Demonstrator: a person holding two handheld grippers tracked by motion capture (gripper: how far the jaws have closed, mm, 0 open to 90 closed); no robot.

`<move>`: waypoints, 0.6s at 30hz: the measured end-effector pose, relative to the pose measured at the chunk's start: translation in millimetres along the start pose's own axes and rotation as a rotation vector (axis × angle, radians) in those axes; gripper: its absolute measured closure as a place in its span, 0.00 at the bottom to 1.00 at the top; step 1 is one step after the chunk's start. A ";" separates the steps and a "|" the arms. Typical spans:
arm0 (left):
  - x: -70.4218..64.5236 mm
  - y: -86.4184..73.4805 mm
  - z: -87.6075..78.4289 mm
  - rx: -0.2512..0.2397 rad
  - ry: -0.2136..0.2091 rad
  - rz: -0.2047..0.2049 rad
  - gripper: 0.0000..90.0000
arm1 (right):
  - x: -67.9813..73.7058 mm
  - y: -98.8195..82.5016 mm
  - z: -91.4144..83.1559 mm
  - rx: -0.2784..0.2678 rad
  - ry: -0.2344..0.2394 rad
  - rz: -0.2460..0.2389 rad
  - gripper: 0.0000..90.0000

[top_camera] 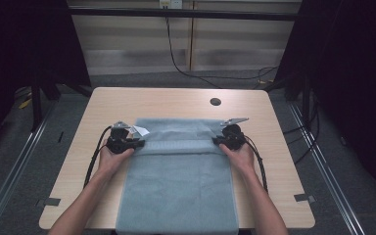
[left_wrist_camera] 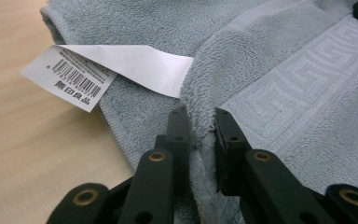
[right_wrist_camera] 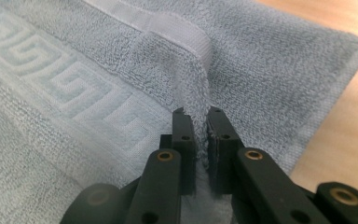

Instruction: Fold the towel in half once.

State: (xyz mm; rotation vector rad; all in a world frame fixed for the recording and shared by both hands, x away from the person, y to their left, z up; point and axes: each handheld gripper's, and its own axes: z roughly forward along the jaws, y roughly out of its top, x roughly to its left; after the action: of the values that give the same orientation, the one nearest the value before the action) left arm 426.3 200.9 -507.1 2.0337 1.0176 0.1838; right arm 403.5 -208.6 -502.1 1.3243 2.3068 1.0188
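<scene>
A pale grey-blue towel lies down the middle of the wooden table and hangs over the near edge. Its far part is folded back toward me. My left gripper is shut on the towel's left edge, next to a white barcode tag. My right gripper is shut on the right edge, beside the woven key-pattern band. Both hands hold the fold at the same level across the towel.
A round cable hole sits in the table at the far right. Bare wood flanks the towel on both sides. Cables run over the floor behind the table, and tape marks sit by the near corners.
</scene>
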 end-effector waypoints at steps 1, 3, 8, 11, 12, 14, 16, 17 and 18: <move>3.3 2.9 3.4 -0.008 0.001 -0.015 0.87 | -1.3 1.2 1.9 -0.007 0.000 0.009 0.93; 7.2 6.9 7.2 -0.010 0.004 -0.014 0.87 | -7.7 4.3 6.4 -0.022 0.002 0.030 0.93; 7.4 13.5 14.9 -0.016 0.042 -0.001 0.87 | -13.7 10.6 12.5 -0.028 -0.033 0.048 0.93; 11.1 13.8 16.3 -0.028 0.012 -0.072 0.87 | -16.5 11.7 14.2 -0.036 -0.041 0.051 0.93; 12.4 13.8 16.5 -0.028 0.004 -0.089 0.87 | -17.0 11.9 14.8 -0.042 -0.060 0.063 0.93; 9.1 15.8 17.9 -0.022 0.028 -0.085 0.87 | -15.9 15.4 18.1 -0.042 -0.100 0.079 0.93; 5.7 20.1 20.0 -0.009 0.053 -0.089 0.87 | -13.4 21.6 21.1 -0.018 -0.136 0.069 0.93; 6.1 21.4 20.2 -0.003 0.052 -0.093 0.87 | -12.8 25.1 22.8 -0.007 -0.150 0.054 0.93; 8.8 22.2 19.7 0.005 0.042 -0.096 0.87 | -12.9 26.3 22.8 -0.003 -0.149 0.057 0.94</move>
State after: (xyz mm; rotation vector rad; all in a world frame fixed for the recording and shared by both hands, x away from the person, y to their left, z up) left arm 454.3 187.9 -505.3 1.9878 1.1404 0.1741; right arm 439.7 -201.0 -500.9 1.4221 2.1687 0.9075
